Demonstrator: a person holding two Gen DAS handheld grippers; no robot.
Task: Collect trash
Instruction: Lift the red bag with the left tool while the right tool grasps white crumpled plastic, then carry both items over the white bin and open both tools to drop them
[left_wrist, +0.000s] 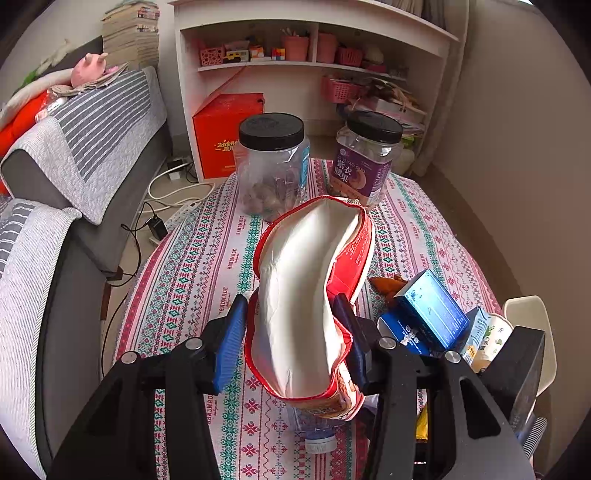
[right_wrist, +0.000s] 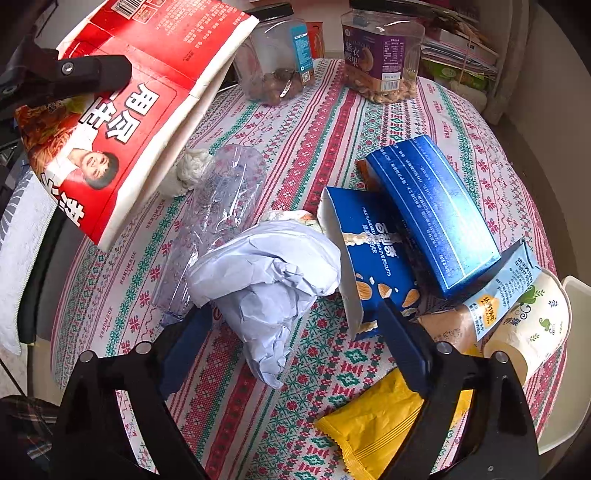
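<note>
The left gripper (left_wrist: 291, 314) had its jaws pressed against both sides of a red paper bag (left_wrist: 314, 266), holding it mouth-open above the patterned tablecloth (left_wrist: 207, 258), with a crushed clear bottle (left_wrist: 317, 428) lying beneath the bag. The right gripper (right_wrist: 295, 321) stood with jaws wide apart and holding nothing, a crumpled pale-blue paper wad (right_wrist: 266, 280) lying between its fingers, just right of the bag. Two blue cartons (right_wrist: 436, 210) and a yellow wrapper (right_wrist: 380, 421) lay further right of the bag, two black-lidded jars (left_wrist: 273, 162) beyond it.
</note>
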